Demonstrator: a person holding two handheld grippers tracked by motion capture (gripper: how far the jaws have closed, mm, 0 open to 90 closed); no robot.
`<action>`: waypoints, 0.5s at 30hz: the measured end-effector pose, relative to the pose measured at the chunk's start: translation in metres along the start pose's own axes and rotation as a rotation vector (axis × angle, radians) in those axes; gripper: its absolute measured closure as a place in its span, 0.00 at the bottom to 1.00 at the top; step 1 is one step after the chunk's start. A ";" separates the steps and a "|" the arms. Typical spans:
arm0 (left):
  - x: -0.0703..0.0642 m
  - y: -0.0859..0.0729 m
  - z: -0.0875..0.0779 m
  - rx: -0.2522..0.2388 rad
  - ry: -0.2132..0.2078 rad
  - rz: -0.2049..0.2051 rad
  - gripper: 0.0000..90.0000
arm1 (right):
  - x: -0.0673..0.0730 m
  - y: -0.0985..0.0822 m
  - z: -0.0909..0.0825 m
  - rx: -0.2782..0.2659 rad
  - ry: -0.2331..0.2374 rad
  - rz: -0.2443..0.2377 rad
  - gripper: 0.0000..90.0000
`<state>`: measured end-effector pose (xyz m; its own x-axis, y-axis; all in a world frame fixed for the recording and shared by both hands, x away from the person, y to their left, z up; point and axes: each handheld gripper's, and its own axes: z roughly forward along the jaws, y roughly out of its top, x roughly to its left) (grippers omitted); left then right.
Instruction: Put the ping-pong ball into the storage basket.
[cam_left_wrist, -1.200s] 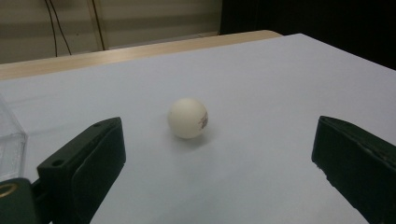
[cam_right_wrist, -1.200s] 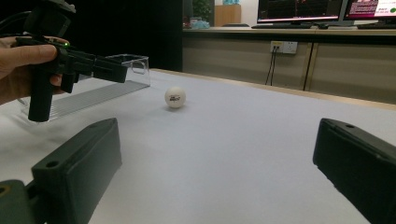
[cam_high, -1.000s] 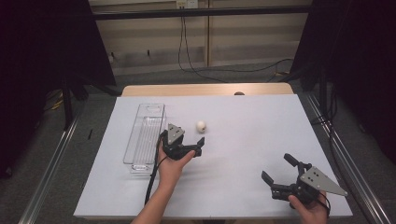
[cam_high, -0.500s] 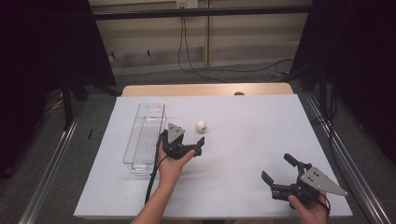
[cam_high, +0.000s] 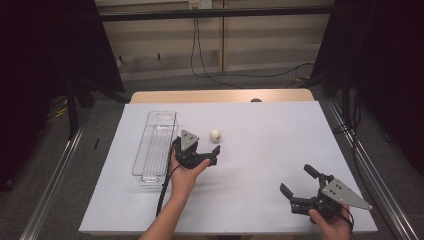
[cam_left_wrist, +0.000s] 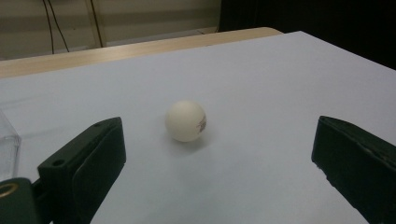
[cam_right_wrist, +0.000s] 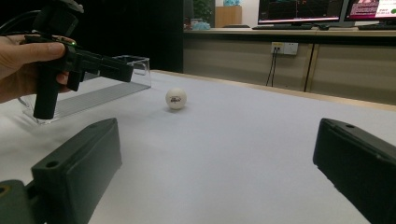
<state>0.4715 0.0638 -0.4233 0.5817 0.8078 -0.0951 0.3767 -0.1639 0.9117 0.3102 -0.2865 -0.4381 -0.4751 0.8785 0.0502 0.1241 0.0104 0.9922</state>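
Nothing is grasped yet: the ball (cam_left_wrist: 186, 120) lies just ahead of the left gripper's (cam_high: 206, 156) released fingers (cam_left_wrist: 84, 163); the right gripper (cam_high: 300, 186), also spread, waits well apart.

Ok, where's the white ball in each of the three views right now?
High view: the white ball lies on the white table sheet, up and right of the left tool.
Left gripper view: the ball sits centre, ahead of the open jaws.
Right gripper view: the ball is upper left of centre.
Shared landmark: the clear tray, beside the ball.
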 end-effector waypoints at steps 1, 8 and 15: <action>0.000 0.000 0.000 0.000 0.000 0.000 0.03 | 0.000 0.000 0.000 0.003 0.004 -0.002 0.01; 0.000 0.002 0.002 -0.001 0.003 -0.003 0.03 | 0.000 0.000 0.000 0.002 0.006 -0.003 0.01; 0.001 0.002 0.005 0.006 0.010 -0.001 0.03 | 0.000 0.000 0.000 0.004 0.007 -0.001 0.01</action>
<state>0.4763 0.0616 -0.4238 0.5743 0.8135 -0.0919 0.3812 -0.1663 0.9094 0.3103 -0.2868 -0.4383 -0.4815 0.8750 0.0504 0.1271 0.0128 0.9918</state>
